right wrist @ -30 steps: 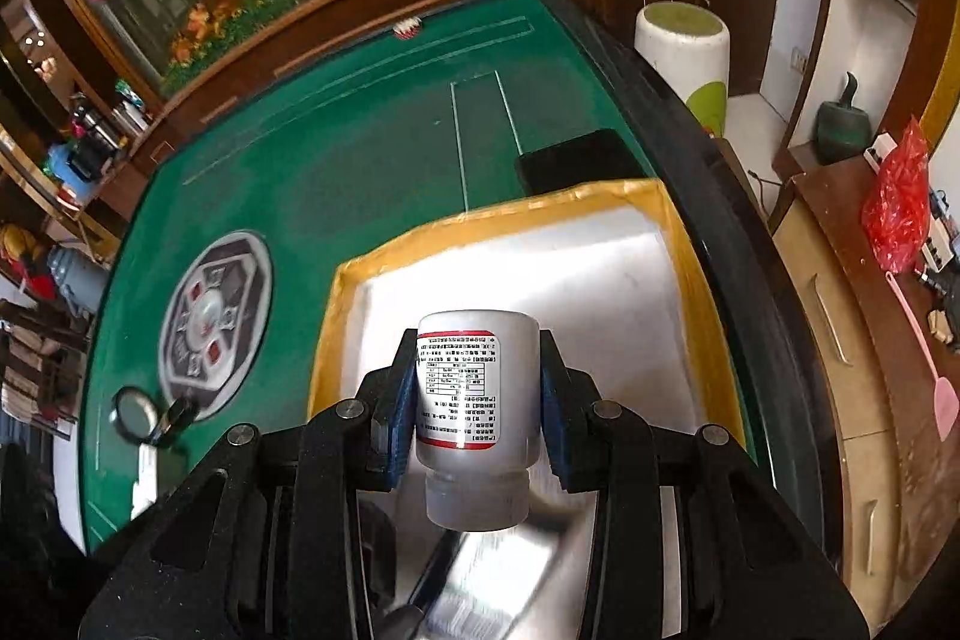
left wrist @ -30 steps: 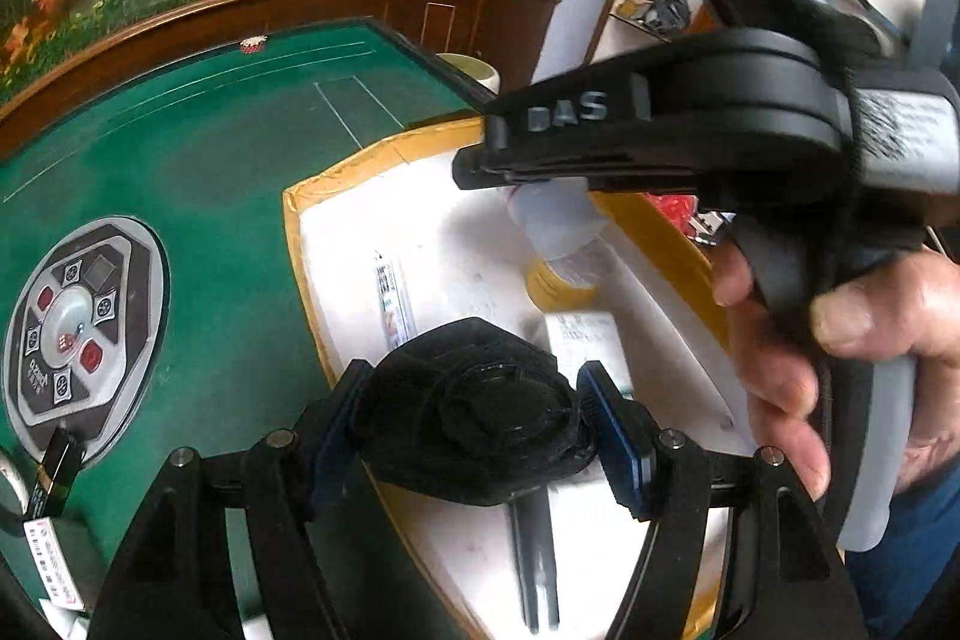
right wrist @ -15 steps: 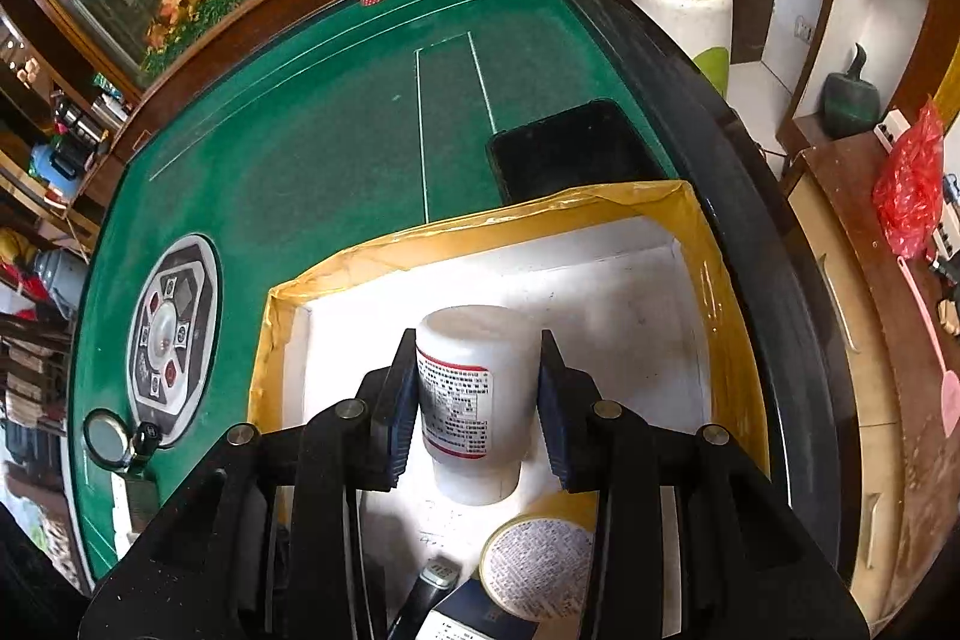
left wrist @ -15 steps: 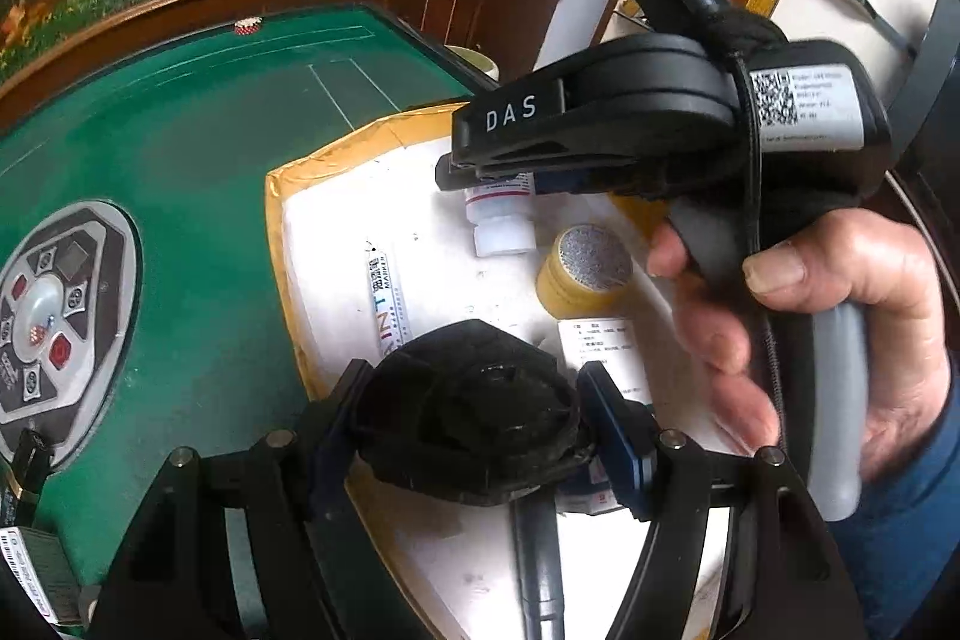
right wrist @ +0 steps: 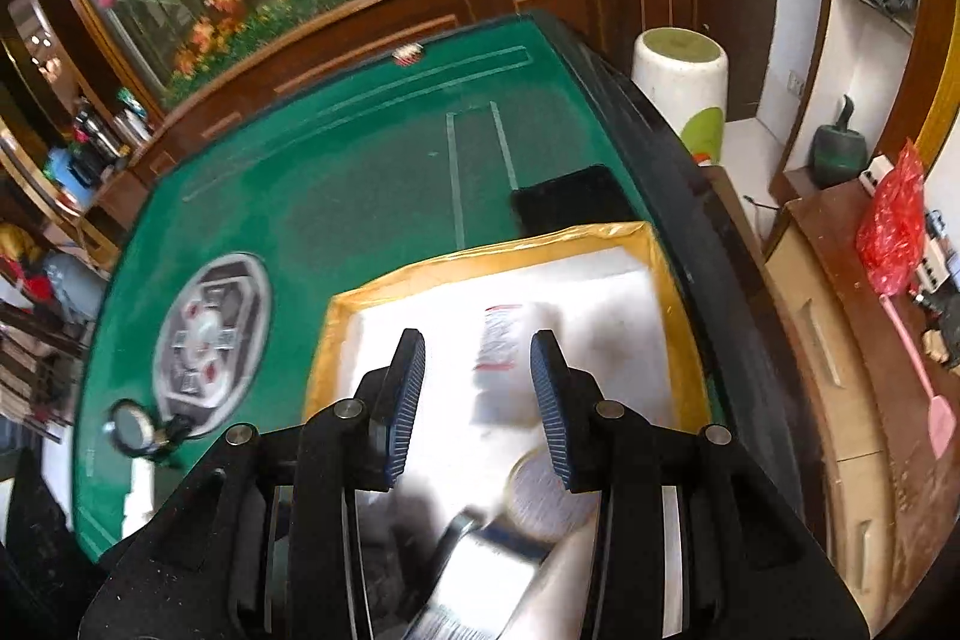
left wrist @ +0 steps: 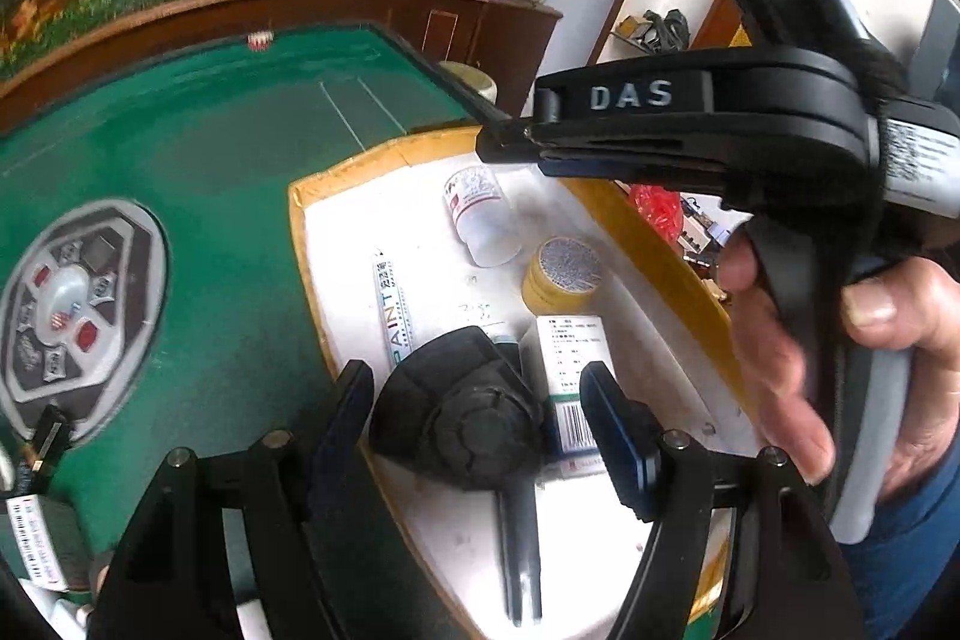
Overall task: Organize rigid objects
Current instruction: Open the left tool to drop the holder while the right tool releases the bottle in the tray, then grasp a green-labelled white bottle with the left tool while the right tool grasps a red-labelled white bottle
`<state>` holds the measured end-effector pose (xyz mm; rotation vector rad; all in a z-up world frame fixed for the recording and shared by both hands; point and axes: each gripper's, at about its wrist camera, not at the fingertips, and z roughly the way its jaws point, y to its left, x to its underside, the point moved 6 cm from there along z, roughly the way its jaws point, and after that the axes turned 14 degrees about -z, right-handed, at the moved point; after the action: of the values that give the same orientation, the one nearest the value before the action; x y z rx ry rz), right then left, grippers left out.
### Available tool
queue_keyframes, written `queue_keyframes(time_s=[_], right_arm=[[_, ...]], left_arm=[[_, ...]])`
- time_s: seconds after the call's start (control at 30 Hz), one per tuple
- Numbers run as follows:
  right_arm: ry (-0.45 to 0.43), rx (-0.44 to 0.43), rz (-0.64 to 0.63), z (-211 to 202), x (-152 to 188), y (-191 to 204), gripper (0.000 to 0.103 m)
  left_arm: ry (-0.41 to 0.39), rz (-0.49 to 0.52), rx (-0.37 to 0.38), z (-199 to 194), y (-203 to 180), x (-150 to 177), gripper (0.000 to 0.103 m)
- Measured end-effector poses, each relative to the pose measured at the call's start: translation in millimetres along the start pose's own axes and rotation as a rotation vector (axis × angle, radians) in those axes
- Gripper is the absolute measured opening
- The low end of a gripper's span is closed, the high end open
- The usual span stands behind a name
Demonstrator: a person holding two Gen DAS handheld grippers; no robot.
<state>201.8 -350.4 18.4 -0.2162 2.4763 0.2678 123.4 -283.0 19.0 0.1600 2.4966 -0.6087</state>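
A white foam tray with a yellow taped rim (left wrist: 336,178) (right wrist: 480,256) lies on the green table. In it lie a white pill bottle (left wrist: 483,217) (right wrist: 510,358), a yellow round tin (left wrist: 561,274) (right wrist: 540,490), a paint marker (left wrist: 390,304), a small box (left wrist: 570,370) and a black round object with a handle (left wrist: 462,412). My left gripper (left wrist: 480,406) is open, its jaws standing apart on either side of the black object. My right gripper (right wrist: 477,394) is open above the bottle; it also shows from the side in the left wrist view (left wrist: 660,130).
The green felt table (left wrist: 210,172) has a grey control panel (left wrist: 66,304) (right wrist: 207,334) in its middle. A magnifier (right wrist: 135,427) and small items lie near the table's left front. A black pocket (right wrist: 564,199) sits behind the tray. A white stool (right wrist: 681,82) stands past the table edge.
My right gripper opened and let the white bottle go; it now lies in the tray. My left gripper opened and let the black object go onto the tray.
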Motion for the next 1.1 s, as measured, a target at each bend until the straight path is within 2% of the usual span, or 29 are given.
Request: queue_keyframes(time_s=[0.37,0.73,0.83,0.9,0.93,0.97,1.1], right_arm=[[-0.084,-0.097,-0.013,-46.6,28.0,55.4,0.036],[-0.098,-0.206,-0.014,-53.7,47.4,108.0,0.037],[-0.104,-0.245,-0.018,-55.8,57.3,125.0,0.037],[-0.107,-0.278,-0.015,-56.3,68.6,136.8,0.044],[-0.108,-0.288,-0.010,-56.3,74.1,141.5,0.054],[-0.115,-0.304,-0.006,-56.5,81.5,147.7,0.059],[-0.121,-0.315,-0.035,-52.7,112.8,171.6,0.059]], left_arm=[[-0.076,0.072,-0.040,-38.8,6.1,17.5,0.072],[-0.138,0.072,-0.037,-76.2,29.7,28.0,0.072],[-0.152,0.056,-0.036,-91.4,49.7,39.1,0.072],[-0.161,0.025,-0.034,-107.2,71.0,51.7,0.072],[-0.163,0.009,-0.034,-114.6,81.3,56.9,0.072],[-0.169,-0.009,-0.036,-124.0,95.4,62.9,0.072],[-0.199,-0.073,-0.123,-153.6,150.3,78.6,0.072]])
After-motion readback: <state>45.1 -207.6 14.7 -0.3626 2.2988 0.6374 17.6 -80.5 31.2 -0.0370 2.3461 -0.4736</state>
